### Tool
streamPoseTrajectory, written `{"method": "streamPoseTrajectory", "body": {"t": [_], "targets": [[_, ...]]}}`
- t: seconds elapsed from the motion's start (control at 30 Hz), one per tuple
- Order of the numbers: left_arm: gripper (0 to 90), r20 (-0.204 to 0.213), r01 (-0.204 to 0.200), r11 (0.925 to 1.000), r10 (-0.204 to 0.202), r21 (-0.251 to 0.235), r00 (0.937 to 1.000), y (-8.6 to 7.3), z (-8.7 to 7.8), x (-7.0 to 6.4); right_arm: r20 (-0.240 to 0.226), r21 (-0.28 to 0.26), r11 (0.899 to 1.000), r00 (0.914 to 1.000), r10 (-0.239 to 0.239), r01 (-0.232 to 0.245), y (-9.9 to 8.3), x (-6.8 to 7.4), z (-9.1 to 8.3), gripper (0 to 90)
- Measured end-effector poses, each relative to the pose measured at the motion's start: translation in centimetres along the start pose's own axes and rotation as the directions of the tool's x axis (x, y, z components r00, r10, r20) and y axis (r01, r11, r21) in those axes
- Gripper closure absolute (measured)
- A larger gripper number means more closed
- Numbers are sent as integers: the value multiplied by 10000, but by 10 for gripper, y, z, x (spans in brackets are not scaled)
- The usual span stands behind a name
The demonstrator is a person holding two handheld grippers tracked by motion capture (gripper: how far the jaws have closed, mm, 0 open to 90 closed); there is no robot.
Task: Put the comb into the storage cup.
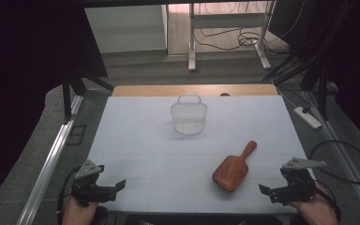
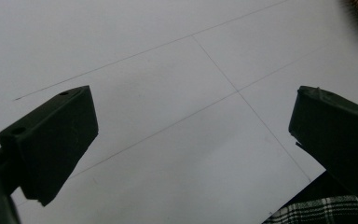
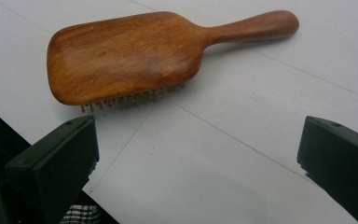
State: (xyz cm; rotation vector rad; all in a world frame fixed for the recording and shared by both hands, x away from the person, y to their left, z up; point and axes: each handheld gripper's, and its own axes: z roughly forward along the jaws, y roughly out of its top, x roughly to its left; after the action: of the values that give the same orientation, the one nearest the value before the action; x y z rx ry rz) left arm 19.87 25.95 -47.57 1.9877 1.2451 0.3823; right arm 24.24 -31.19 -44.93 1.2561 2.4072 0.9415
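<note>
Table (image 1: 136, 154): one wooden hairbrush (image 1: 231, 168), one white basket (image 1: 189, 115). Left gripper (image 1: 120, 184) and right gripper (image 1: 264, 190) both wide, holding nothing.

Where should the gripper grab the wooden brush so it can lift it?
Probably by the handle. The brush lies bristles down, so its wide flat back looks too broad for the jaws, while the handle is slim and rounded. The right gripper is nearest, open and empty; it could come down from above, with one jaw on each side of the handle.
</note>
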Motion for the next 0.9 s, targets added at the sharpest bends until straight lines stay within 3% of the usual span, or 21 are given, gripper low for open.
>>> {"method": "streamPoseTrajectory", "body": {"t": [0.17, 0.73, 0.9], "targets": [[13, 16, 22, 10000, -22, 13, 10000, 1, 1, 0, 52, -108, 9988, 9989, -474, 474, 4, 4, 1, 0], [13, 66, 29, 10000, -30, 43, 10000, 1, 2, 1, -269, 131, 9982, 9979, -585, 588, 20, 4, 12, 0], [13, 63, 5, 10000, -6, 48, 10000, 1, 1, 1, -310, 198, 9963, 9960, -834, 840, 23, 6, 18, 0]]}}
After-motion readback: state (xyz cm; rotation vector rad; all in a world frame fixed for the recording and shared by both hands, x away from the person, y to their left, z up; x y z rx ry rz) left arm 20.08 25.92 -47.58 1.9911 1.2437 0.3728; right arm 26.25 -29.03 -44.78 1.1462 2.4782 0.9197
